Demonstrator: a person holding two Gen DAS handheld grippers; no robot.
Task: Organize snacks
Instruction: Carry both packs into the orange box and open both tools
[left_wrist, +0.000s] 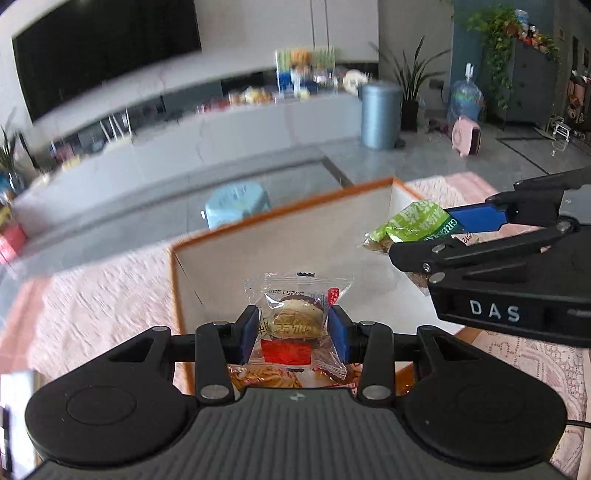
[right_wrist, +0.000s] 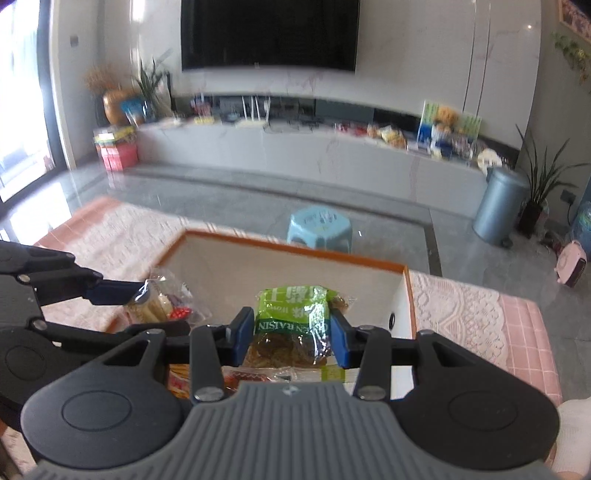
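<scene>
Crinkled clear film was pinched between the blue pads of the left gripper (left_wrist: 291, 332), which held a wrapped pastry (left_wrist: 295, 321) above the near edge of the orange-rimmed box (left_wrist: 258, 225). At the right, the right gripper (right_wrist: 291, 338) was seen clamped on a green raisin packet (right_wrist: 295, 321), carried over the same box, whose white floor lay mostly bare toward the far wall. More wrapped snacks (left_wrist: 266, 376) were visible low in the near part of the box. Both packets were judged light, soft and slippery, their contents easily crushed; a gentle hold across the filled middle, rather than on the loose sealed ends, was thought safest. The box stood on a pink lace cloth (right_wrist: 461, 310).
</scene>
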